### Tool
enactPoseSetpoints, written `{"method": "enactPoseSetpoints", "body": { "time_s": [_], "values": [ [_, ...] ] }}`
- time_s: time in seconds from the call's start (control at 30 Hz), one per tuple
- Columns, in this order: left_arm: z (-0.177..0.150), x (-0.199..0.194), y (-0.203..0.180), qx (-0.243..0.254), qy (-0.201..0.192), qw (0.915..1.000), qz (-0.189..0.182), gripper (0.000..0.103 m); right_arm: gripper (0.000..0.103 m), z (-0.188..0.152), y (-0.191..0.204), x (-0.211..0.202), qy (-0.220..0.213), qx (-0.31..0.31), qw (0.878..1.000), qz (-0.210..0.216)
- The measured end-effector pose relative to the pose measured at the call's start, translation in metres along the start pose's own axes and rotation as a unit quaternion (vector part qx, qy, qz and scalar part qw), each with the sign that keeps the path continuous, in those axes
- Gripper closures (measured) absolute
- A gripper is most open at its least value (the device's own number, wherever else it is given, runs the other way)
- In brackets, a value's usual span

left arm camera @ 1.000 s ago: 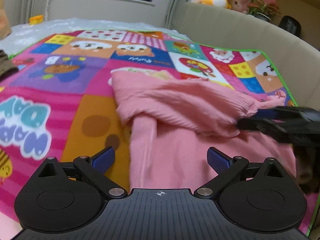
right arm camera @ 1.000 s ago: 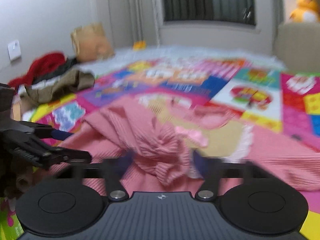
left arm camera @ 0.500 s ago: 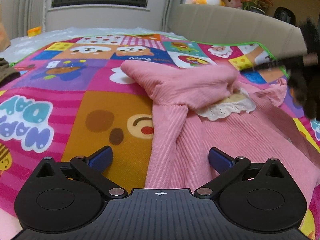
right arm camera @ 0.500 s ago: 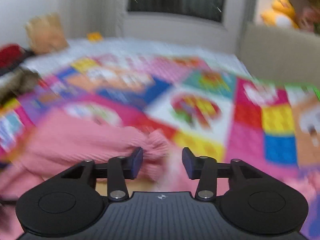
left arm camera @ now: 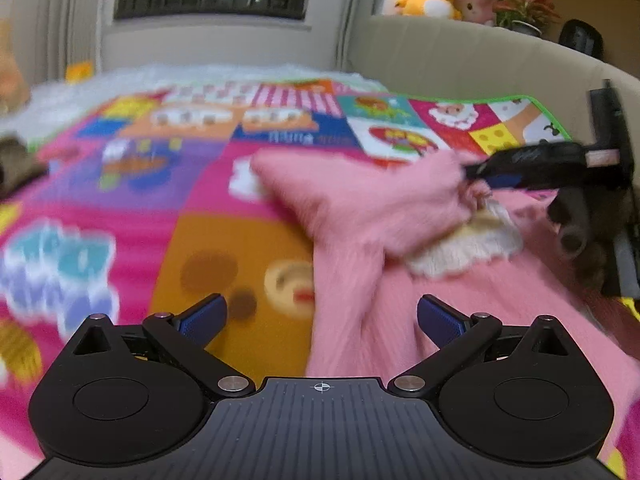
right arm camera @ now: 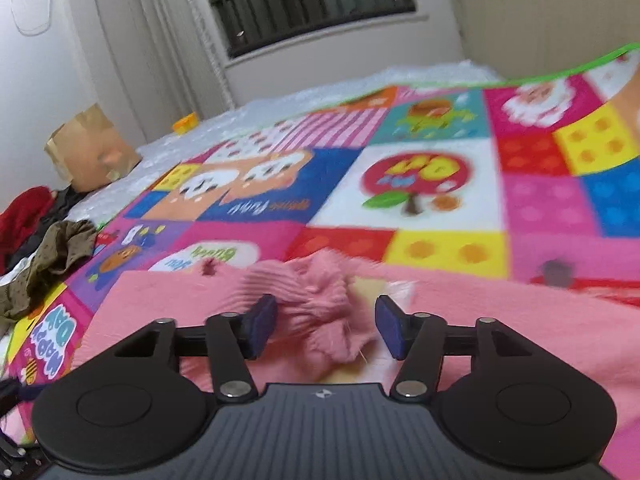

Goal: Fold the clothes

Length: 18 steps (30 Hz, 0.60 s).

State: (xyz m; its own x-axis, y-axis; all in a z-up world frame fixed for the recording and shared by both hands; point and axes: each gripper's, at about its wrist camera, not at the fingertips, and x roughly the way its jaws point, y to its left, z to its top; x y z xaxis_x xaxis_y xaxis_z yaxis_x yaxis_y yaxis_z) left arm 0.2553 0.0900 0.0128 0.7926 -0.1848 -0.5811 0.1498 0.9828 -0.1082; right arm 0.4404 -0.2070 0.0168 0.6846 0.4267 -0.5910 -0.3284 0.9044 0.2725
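- The pink garment (left arm camera: 400,280) lay spread on the patchwork play mat (left arm camera: 120,208), one sleeve folded in across the chest so that its bunched cuff (right arm camera: 320,312) sat by the cream lace collar (left arm camera: 468,248).
- The right tool (right arm camera: 324,326) had its pads apart with the cuff between them; from the left wrist view its tip seemed level with the cuff, but blur hid whether cloth touched either pad.
- The left tool (left arm camera: 320,320) hovered low over the garment's near edge, pads wide apart, gripping nothing.
- Risk, as I judged it: the ribbed cuff was crumpled, so the sleeve could spring back out of its fold if left loose.
- Pulling away fast might snag a pad on the knit or lace and drag the sleeve off line.
- Both views were smeared, which suggested quick motion and made a careless brush against the folded layer more likely.
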Motion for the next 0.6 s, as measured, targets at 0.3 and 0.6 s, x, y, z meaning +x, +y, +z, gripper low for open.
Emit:
{"method": "enactPoseSetpoints", "body": {
  "time_s": [0.3, 0.6],
  "values": [
    [0.017, 0.025, 0.017, 0.068, 0.009, 0.992, 0.105, 0.0, 0.073, 0.005, 0.034, -0.012, -0.017, -0.076, 0.997, -0.023],
    [0.038, -0.005, 0.004, 0.01, -0.037, 0.9937, -0.106, 0.0, 0.041, -0.019, -0.012, -0.034, -0.022, -0.056, 0.995, -0.075]
  ]
}}
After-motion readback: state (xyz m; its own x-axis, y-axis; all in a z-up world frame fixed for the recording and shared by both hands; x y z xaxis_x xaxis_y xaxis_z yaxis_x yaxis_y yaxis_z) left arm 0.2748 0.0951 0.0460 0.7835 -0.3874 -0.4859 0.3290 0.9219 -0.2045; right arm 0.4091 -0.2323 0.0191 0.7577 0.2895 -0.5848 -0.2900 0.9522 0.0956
